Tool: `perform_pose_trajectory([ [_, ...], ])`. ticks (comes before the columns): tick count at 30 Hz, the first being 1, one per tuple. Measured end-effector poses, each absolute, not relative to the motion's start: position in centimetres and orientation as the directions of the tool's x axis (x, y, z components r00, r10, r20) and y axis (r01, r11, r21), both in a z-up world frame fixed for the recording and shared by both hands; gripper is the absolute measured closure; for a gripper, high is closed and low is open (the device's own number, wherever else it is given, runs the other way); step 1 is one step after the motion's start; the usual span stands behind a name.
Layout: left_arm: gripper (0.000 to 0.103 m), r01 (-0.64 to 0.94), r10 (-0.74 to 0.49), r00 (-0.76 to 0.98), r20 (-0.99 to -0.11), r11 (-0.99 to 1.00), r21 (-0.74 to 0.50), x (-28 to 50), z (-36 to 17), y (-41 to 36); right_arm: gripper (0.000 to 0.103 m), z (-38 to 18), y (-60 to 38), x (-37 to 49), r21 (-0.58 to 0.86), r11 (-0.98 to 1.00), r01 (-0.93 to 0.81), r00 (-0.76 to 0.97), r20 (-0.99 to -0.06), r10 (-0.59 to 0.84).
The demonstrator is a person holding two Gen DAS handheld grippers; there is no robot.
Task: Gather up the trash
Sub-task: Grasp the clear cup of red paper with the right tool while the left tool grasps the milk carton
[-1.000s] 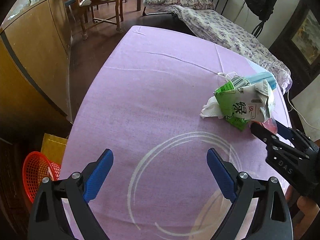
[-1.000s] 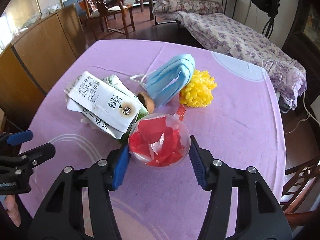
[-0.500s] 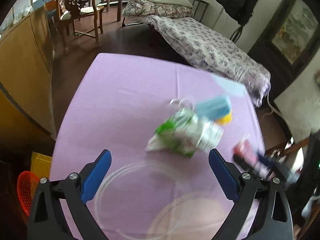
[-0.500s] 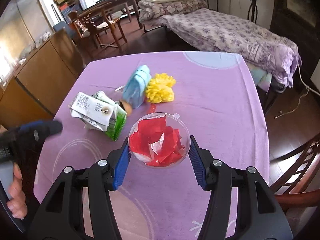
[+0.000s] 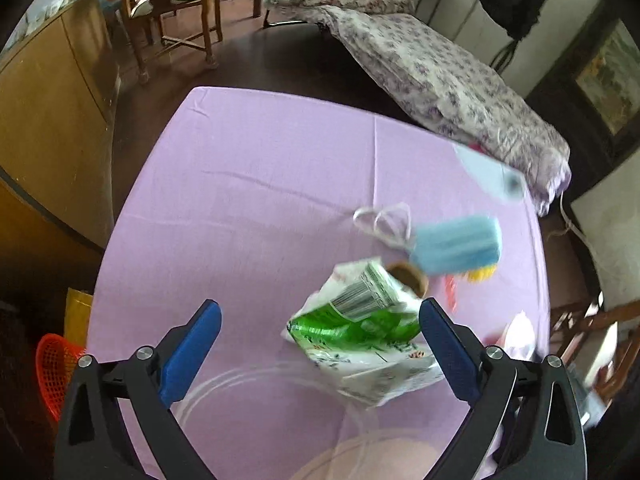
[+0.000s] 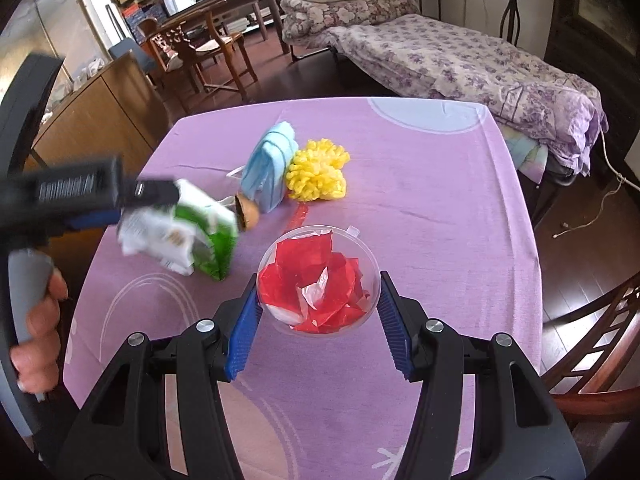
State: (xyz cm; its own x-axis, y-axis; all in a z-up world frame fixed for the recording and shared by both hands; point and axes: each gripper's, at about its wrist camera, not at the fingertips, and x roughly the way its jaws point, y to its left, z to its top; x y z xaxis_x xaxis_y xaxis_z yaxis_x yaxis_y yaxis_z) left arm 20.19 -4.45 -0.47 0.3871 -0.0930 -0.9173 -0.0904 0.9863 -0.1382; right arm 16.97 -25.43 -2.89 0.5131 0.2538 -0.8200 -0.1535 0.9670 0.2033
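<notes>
While the left gripper (image 5: 320, 336) hangs spread wide above the purple table (image 5: 248, 184), the crushed green-and-white carton (image 5: 360, 328) lies between its blue fingers (image 5: 192, 352), touched by neither. Further right, the right gripper (image 6: 318, 312) clamps a clear plastic cup (image 6: 318, 280) of red scraps, held low over the cloth near a blue mask (image 6: 270, 168).

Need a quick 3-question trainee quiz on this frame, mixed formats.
1. True or false: the right tongs grip a clear cup of red scraps.
2. The crushed green carton lies between which tongs? A) left B) right C) neither
3. What yellow thing sits beside the blue face mask?

Key:
1. True.
2. A: the left tongs are open around it, not gripping.
3. A yellow pom-pom.
</notes>
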Motion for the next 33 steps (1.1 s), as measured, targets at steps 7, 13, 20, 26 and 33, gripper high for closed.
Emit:
perform_pose_trajectory([
  [7,0.006,-0.038,-0.094,0.358,-0.929,0.993,-0.115,16.0,-2.1,-2.9,0.047,-2.9,-24.9,16.7,0.194,0.967,-0.166,0.507,-0.824,0.252],
  [13,0.006,0.01,-0.144,0.375,-0.916,0.988,-0.151,15.4,-1.9,-2.9,0.047,-3.0,-24.6,16.8,0.183,0.968,-0.174,0.498,-0.831,0.247],
  [20,0.006,0.143,-0.141,0.381,-0.914,0.985,-0.093,16.5,-2.7,-5.1,0.047,-3.4,-24.9,17.1,0.183,0.968,-0.17,0.486,-0.839,0.244],
  [26,0.009,0.184,-0.147,0.366,-0.919,0.979,-0.083,17.3,-3.9,-5.9,0.047,-3.9,-24.7,17.2,0.168,0.969,-0.181,0.474,-0.849,0.235],
  [33,0.042,0.213,-0.241,0.355,-0.903,0.962,-0.172,17.1,-3.8,-5.8,0.047,-4.4,-24.3,17.2,0.141,0.972,-0.187,0.461,-0.861,0.214],
])
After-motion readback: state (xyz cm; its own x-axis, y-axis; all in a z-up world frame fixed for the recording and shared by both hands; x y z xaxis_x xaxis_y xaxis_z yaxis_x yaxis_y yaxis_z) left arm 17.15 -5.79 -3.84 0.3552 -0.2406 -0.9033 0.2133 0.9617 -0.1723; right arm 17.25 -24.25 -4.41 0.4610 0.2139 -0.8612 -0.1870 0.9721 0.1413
